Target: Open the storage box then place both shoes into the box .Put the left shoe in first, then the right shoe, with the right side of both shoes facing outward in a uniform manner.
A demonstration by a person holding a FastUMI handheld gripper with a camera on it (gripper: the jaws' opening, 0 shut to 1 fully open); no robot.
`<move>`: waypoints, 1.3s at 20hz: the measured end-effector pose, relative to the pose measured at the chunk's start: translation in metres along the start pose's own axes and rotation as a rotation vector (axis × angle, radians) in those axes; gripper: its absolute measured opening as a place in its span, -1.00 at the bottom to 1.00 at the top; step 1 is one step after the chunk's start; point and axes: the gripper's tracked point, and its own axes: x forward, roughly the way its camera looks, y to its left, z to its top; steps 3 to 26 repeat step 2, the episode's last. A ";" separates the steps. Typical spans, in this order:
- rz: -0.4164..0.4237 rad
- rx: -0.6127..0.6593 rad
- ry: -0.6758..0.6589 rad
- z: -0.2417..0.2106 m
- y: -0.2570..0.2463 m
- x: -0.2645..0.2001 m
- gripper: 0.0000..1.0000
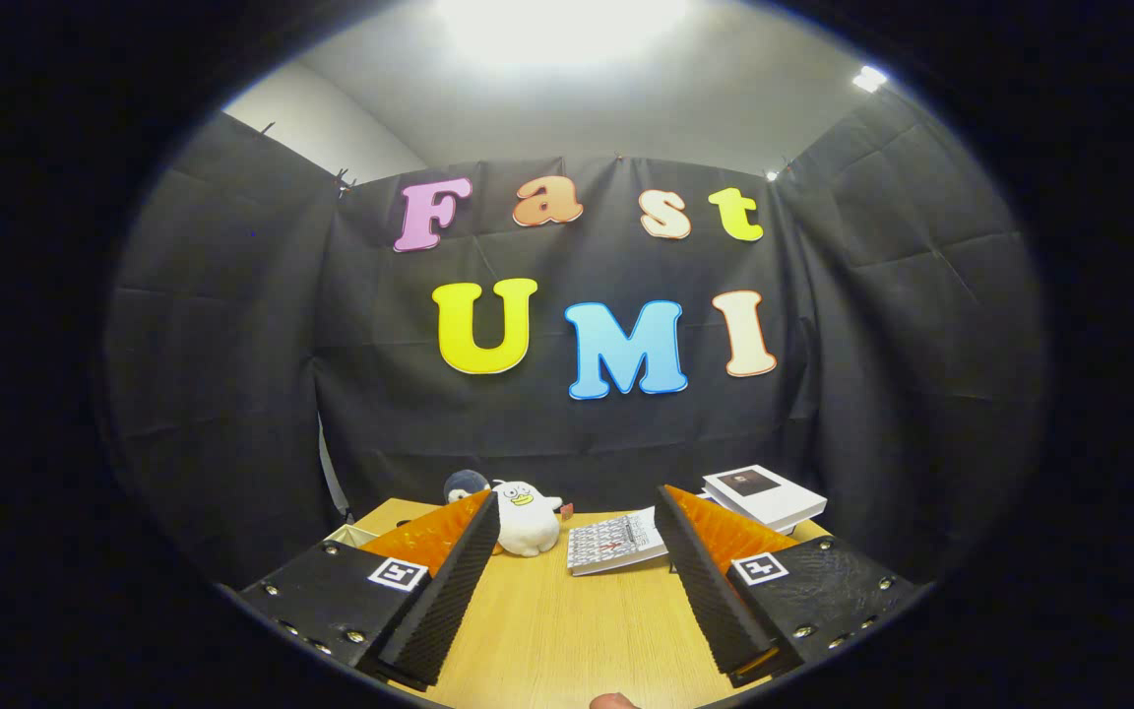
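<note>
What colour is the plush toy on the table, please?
White, in the gripper view: the plush toy sits beyond the open tongs.

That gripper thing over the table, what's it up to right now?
Nothing is being held yet. The gripper is open and raised over a wooden table, with only bare tabletop between its fingers. Beyond the fingers sit a white plush duck, a dark plush toy behind it, a printed booklet and a stack of white books. No shoe or box has been touched.
</note>
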 end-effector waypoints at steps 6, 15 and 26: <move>0.000 0.012 0.005 -0.001 -0.004 -0.003 0.94; 0.000 0.012 0.005 -0.001 -0.004 -0.003 0.94; 0.000 0.012 0.005 -0.001 -0.004 -0.003 0.94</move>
